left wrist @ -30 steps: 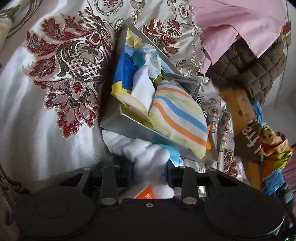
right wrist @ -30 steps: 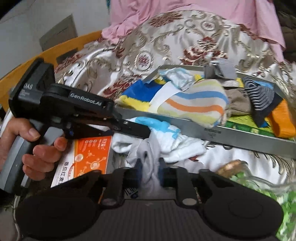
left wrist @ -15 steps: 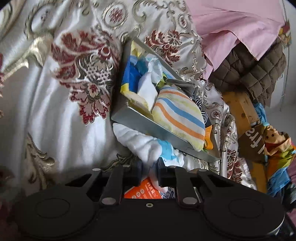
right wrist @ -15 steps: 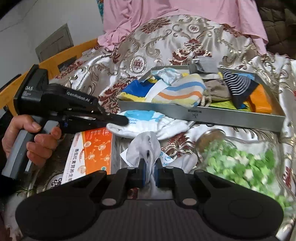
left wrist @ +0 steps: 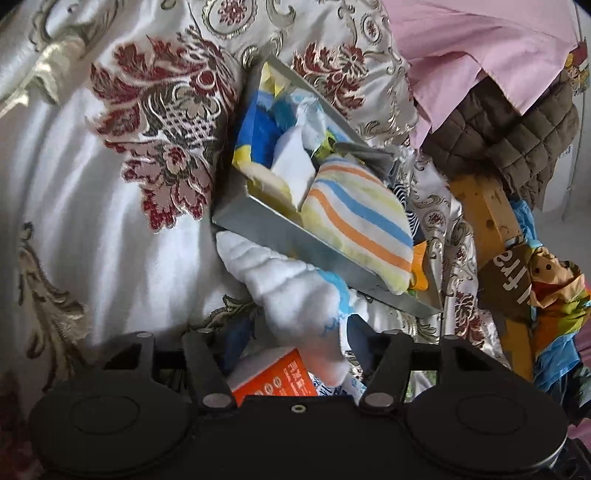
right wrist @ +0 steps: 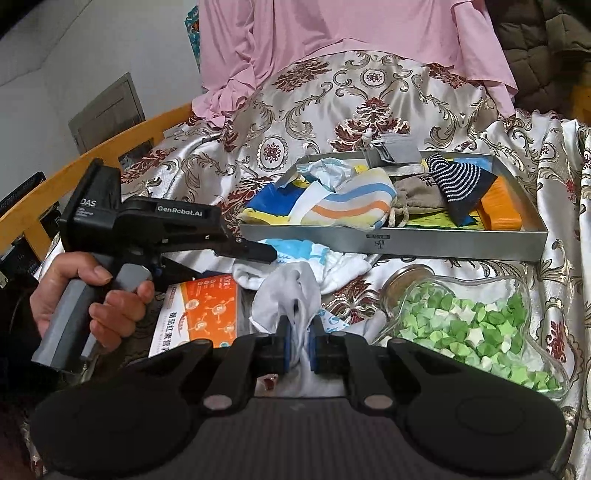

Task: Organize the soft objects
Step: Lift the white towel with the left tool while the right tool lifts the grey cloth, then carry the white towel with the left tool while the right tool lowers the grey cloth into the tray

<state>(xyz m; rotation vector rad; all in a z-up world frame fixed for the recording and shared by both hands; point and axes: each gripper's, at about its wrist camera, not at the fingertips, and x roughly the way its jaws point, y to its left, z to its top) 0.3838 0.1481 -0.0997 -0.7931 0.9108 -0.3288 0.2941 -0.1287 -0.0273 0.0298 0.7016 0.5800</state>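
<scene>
A white sock with light blue patches [left wrist: 295, 295] lies on the patterned satin cover, against the front wall of a grey metal tray [right wrist: 391, 242]. My left gripper [left wrist: 295, 341] stands open around the sock's near end; it also shows in the right wrist view [right wrist: 258, 253], held by a hand. My right gripper [right wrist: 298, 345] is shut on the white-grey end of the same sock [right wrist: 291, 295]. The tray holds a striped cloth [right wrist: 351, 206], a blue and yellow cloth [right wrist: 273, 201], a grey pouch [right wrist: 417, 199], a navy striped sock [right wrist: 454, 184] and an orange item [right wrist: 502, 206].
An orange and white box [right wrist: 199, 314] lies under the sock at the left. A clear glass dish of green and white paper stars [right wrist: 461, 325] sits at the right front. Pink cloth [right wrist: 351, 33] hangs behind. A wooden rail [right wrist: 92, 155] runs along the left.
My left gripper has opened around the sock after being shut on it half a second ago. My right gripper has pulled back and up with the sock's end, away from the tray.
</scene>
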